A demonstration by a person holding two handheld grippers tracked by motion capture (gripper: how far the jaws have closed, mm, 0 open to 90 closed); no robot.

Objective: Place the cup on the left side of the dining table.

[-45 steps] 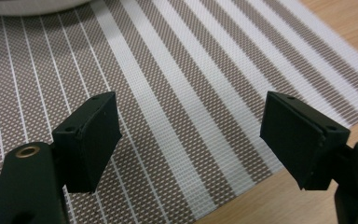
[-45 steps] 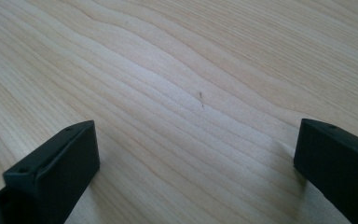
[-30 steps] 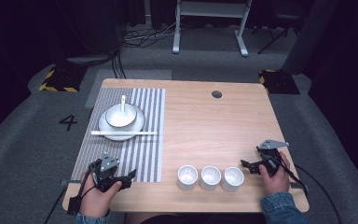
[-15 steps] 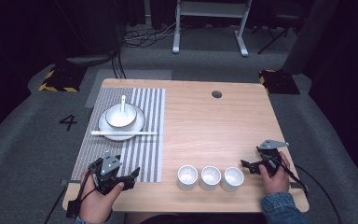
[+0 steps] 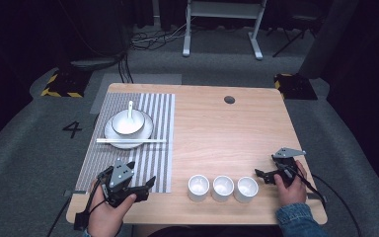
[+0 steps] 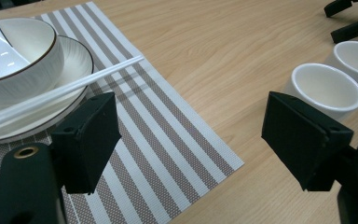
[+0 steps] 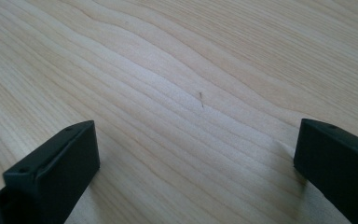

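Three white cups [image 5: 222,187] stand in a row near the table's front edge, and two of them [image 6: 326,86] lie ahead in the left gripper view. A white bowl [image 5: 127,122] with a spoon [image 5: 130,107] sits on a plate [image 5: 144,133] on the striped placemat [image 5: 155,106]. White chopsticks [image 5: 131,141] lie across the plate's front rim. My left gripper [image 5: 145,187] is open over the mat's front corner, left of the cups, its fingers [image 6: 91,140] empty. My right gripper [image 5: 266,168] is open just right of the cups, over bare wood [image 7: 196,93].
The wooden table [image 5: 227,133] has a round cable hole [image 5: 229,99] at the back. Cables trail from both grippers off the front edge. The right gripper [image 6: 349,18] shows beyond the cups in the left gripper view.
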